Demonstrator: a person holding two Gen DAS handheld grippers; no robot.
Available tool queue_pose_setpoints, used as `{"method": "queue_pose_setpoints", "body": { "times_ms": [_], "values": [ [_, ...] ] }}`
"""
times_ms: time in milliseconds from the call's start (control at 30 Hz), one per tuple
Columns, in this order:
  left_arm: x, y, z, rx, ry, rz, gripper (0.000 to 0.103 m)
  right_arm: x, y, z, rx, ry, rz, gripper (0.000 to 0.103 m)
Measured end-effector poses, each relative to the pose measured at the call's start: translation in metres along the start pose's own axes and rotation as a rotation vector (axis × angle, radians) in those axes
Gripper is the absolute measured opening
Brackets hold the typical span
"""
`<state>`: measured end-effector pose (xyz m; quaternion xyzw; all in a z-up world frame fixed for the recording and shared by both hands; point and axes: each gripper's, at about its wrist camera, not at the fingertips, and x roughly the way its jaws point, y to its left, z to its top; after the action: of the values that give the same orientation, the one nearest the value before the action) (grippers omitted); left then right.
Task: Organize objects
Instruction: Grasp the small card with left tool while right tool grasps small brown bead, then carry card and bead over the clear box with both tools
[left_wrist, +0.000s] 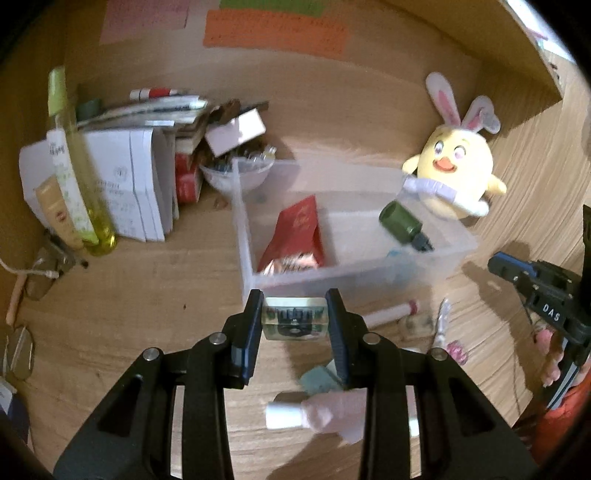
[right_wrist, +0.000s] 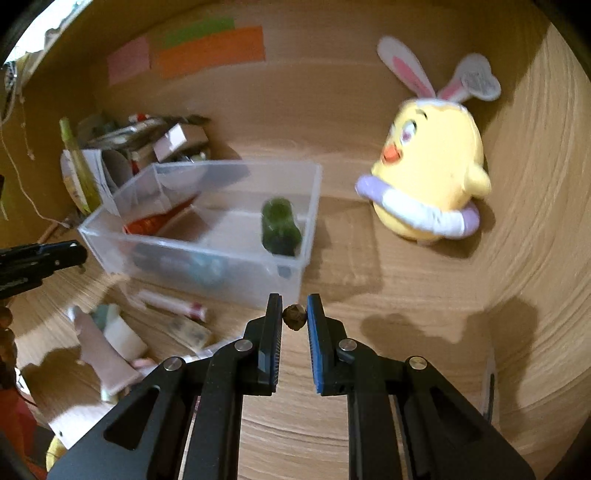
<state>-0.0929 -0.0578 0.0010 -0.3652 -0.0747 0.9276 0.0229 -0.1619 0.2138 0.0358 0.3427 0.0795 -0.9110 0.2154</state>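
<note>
My left gripper (left_wrist: 294, 321) is shut on a small clear square box with dark contents (left_wrist: 294, 322), held above the wooden surface just in front of the clear plastic bin (left_wrist: 245, 221). Inside the bin lie a red packet (left_wrist: 297, 230) and a dark green bottle (left_wrist: 404, 223). In the right wrist view my right gripper (right_wrist: 294, 317) is shut on a small brown nut-like lump (right_wrist: 294, 316), near the bin's (right_wrist: 312, 184) front right corner. The green bottle (right_wrist: 280, 225) lies inside it. The right gripper's blue-tipped fingers (left_wrist: 511, 269) show at the right edge of the left wrist view.
A yellow chick plush with bunny ears (right_wrist: 430, 177) stands right of the bin. Boxes, books and a tall yellow-green bottle (left_wrist: 79, 173) crowd the back left. A pink tube (left_wrist: 325, 408), a white stick (left_wrist: 388, 314) and small packets (right_wrist: 188, 328) lie on the wood before the bin.
</note>
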Motion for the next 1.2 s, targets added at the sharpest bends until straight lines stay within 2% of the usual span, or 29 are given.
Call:
{"method": "queue_pose_setpoints", "body": {
  "times_ms": [300, 600, 700, 867, 1033, 1200],
  "values": [
    [-0.007, -0.011, 0.025, 0.016, -0.062, -0.018, 0.033, -0.005, 0.014, 0.021, -0.007, -0.053, 0.047, 0.012],
    [-0.003, -0.019, 0.046, 0.028, -0.087, -0.014, 0.033, 0.003, 0.024, 0.041, 0.004, -0.082, 0.095, 0.012],
    [-0.001, -0.023, 0.054, 0.044, -0.100, 0.008, 0.033, 0.006, 0.029, 0.048, -0.012, -0.087, 0.097, 0.012],
    [0.002, -0.028, 0.069, 0.054, -0.123, -0.003, 0.033, 0.012, 0.033, 0.059, -0.040, -0.092, 0.084, 0.012],
    [0.012, -0.036, 0.078, 0.065, -0.114, -0.019, 0.033, 0.023, 0.031, 0.068, -0.048, -0.082, 0.073, 0.012],
    [0.034, -0.040, 0.078, 0.077, -0.063, -0.021, 0.033, 0.042, 0.030, 0.070, -0.044, -0.047, 0.072, 0.012]
  ]
}}
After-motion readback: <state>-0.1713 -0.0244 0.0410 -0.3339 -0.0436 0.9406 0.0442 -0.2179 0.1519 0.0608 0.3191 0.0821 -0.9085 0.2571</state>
